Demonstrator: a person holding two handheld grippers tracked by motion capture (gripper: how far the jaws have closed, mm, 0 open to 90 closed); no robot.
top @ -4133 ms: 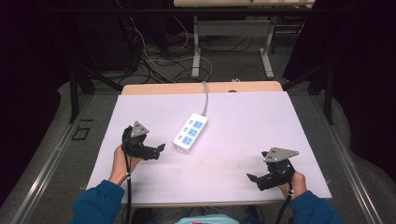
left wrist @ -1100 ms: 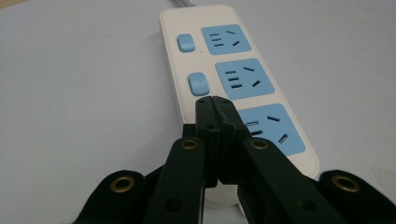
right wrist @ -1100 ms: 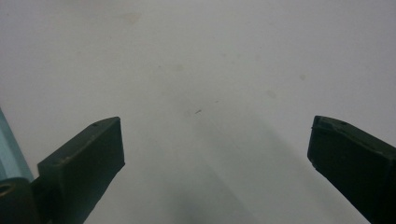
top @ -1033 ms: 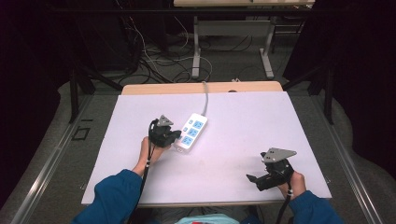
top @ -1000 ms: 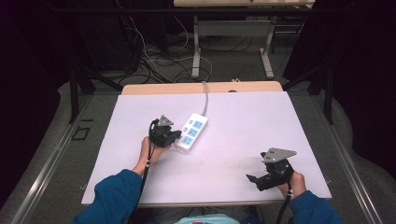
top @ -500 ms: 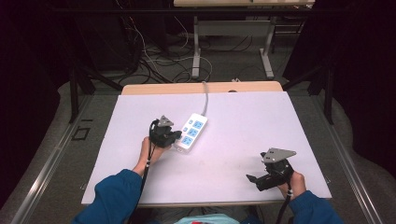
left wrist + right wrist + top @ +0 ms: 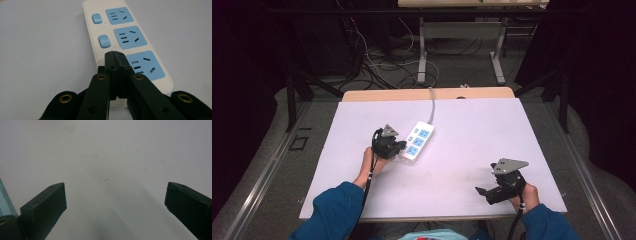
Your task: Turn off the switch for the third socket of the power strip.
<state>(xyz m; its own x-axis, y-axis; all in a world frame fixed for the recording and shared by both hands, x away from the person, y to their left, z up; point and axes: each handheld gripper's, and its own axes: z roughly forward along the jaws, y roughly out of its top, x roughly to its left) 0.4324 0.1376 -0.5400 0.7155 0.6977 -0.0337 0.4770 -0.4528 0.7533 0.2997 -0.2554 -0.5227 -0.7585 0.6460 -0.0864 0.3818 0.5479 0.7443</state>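
Your left gripper sits left of centre in the high view, at the near end of the power strip. In the left gripper view its fingers are closed tight against each other with nothing between them, and their tips rest over the strip's white casing, at the spot in the switch column beside the lowest blue socket. Whether the tips touch the casing cannot be told.

The power strip lies on the table just left of centre in the high view, set diagonally, its white cable running toward the top edge. It carries three blue socket faces and two visible blue rocker switches. No brand name, label or writing can be read on it.

Your right gripper rests at the lower right of the high view, well apart from the strip. In the right gripper view its fingers stand wide open over bare table, holding nothing.
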